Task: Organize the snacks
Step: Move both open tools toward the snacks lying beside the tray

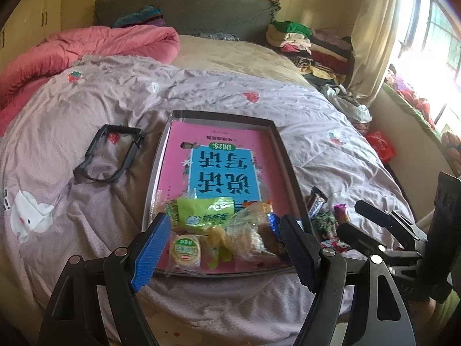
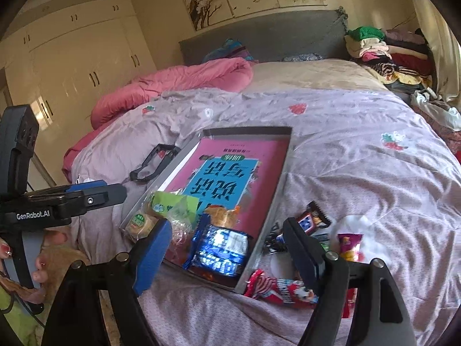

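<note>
both claws hang wide open holding nothing, left gripper (image 1: 223,242) and right gripper (image 2: 227,248) near the tray (image 2: 272,201). several snacks (image 1: 219,230) sit piled at its near end, probably the collection spot; loose packets (image 2: 288,287) lie on the bedspread (image 1: 86,201) just right.

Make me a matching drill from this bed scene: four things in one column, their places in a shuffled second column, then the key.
Things
1. blue packet
2. red-and-white striped packet
3. black frame
4. pink quilt

Places
A. bunched on the bed's far left side
B. inside the grey tray, near corner
C. flat on the sheet, left of the tray
D. on the sheet, just outside the tray's near right corner

Pairs: 1-B, 2-D, 3-C, 4-A
</note>
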The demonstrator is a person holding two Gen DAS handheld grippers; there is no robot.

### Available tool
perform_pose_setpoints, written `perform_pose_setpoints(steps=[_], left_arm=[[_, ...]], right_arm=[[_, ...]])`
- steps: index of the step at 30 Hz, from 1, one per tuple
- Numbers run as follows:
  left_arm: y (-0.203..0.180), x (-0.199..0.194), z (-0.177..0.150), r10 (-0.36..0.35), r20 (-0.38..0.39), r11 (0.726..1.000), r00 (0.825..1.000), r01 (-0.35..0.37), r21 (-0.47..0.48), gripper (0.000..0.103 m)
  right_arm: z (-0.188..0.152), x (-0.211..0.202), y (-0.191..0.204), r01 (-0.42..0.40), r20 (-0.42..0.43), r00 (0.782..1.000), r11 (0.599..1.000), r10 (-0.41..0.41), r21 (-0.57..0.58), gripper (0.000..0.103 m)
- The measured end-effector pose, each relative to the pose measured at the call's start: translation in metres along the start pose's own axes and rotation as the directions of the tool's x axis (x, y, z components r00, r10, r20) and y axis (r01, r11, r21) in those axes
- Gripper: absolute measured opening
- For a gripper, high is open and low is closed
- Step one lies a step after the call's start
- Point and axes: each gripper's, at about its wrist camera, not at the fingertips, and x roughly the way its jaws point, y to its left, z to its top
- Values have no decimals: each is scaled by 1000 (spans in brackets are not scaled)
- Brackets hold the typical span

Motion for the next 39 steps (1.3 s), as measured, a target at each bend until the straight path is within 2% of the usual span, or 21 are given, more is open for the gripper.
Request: perform_pose_setpoints(steps=[14, 26, 39], left_arm=[[-28, -16, 1, -42, 18, 998, 999, 41, 45, 79], [-55, -14, -5, -78, -1, 992, 997, 78, 102, 79], [-92, -8, -12, -110, -30, 972, 994, 114, 205, 79]], right_arm=[[6, -30, -37, 104, 54, 993, 991, -109, 87, 79], [9, -46, -74, 185, 58, 979, 967, -198, 177, 79], [6, -51, -94, 190, 29, 979, 960, -200, 206, 79]])
